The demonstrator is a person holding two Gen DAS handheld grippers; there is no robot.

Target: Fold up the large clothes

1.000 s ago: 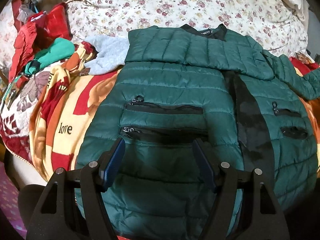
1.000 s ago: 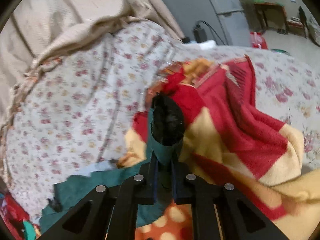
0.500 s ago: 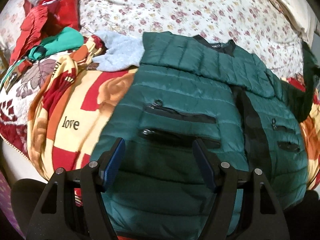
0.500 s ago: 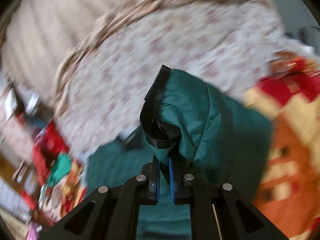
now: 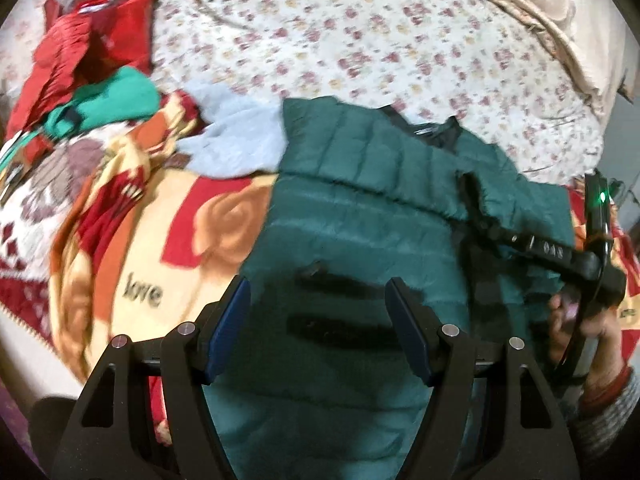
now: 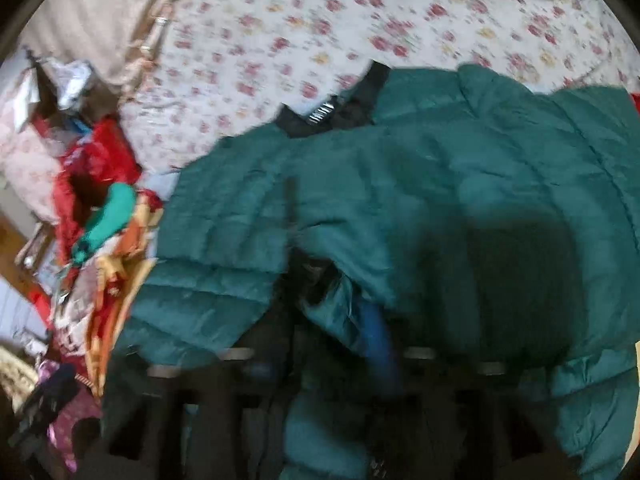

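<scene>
A dark green puffer jacket (image 5: 360,216) lies front up on the bed, collar far, with two black zip pockets. My left gripper (image 5: 318,320) hovers open and empty over its lower left front. My right gripper (image 5: 472,216) reaches in from the right over the jacket's chest. In the blurred right wrist view the jacket (image 6: 400,184) fills the frame. The right sleeve lies folded across the chest, its cuff at my right gripper (image 6: 340,320). Its blue pads (image 6: 378,336) show, but the blur hides whether they grip the cuff.
A red, yellow and orange blanket (image 5: 132,248) with the word love lies left of the jacket. A light blue garment (image 5: 236,140), a bright green one (image 5: 116,100) and red cloth (image 5: 72,52) sit far left. The floral sheet (image 5: 380,40) covers the far bed.
My right gripper swung the right sleeve from out on the right side in over the jacket's chest. My left gripper stayed open and drifted a little left.
</scene>
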